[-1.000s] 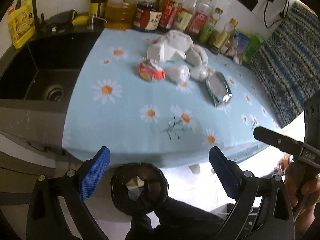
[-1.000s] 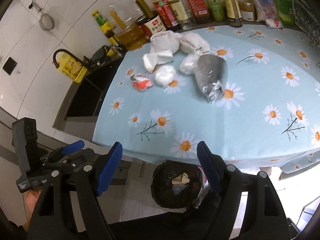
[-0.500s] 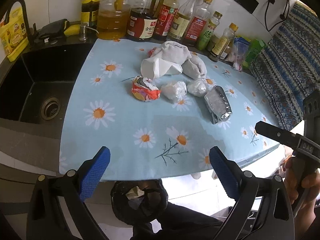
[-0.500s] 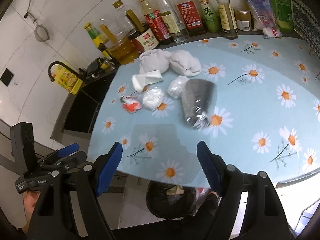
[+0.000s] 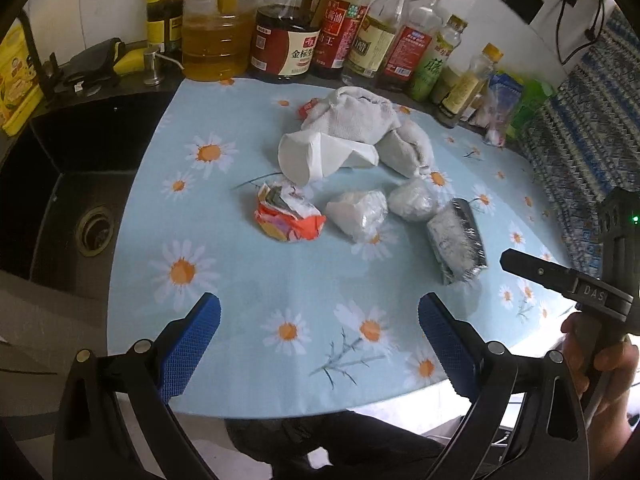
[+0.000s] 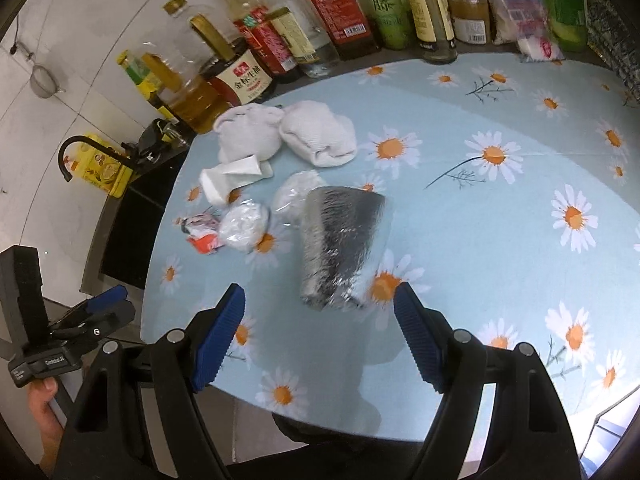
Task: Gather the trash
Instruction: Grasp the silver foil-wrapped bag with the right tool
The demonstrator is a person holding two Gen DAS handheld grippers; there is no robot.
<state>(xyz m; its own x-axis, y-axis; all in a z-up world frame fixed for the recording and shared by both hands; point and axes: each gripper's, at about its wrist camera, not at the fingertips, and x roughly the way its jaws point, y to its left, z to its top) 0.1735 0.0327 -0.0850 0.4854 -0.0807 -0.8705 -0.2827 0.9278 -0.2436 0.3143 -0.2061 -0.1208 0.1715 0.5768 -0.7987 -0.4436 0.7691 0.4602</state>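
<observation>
My right tongs [image 6: 318,312] are spread wide and empty, and the foil bag [image 6: 340,248] lies just ahead of them, its crimped near end sitting almost between my 2 blue pads [image 6: 222,328]. My left tongs [image 5: 318,336] are also apart and hold nothing; ahead of them, well out of reach, lies the red wrapper [image 5: 288,220], with 2 plastic wads [image 5: 358,214] to its right and the foil bag [image 5: 458,240] further right again. Beyond those, toward the bottles [image 5: 288,40], sit a paper cup [image 5: 316,156] on its side and a heap of white cloth [image 5: 360,120], all on the daisy cloth [image 5: 240,280].

I judge the foil bag to be my nearest pick. It looks empty or nearly so, thus light, thin and crackly, with a slick surface that will collapse under the pads and not resist them. I would close across its narrow near end, where the crumpled foil bunches up and gives the ribbed pads something to bite; a hold on the flat middle may slide off or just pinch 1 layer. The wads and wrapper look equally light and soft and should take a squeeze anywhere. The cup is stiffer but would crush, so its rim is the place.

I cannot see a bin from either view.
</observation>
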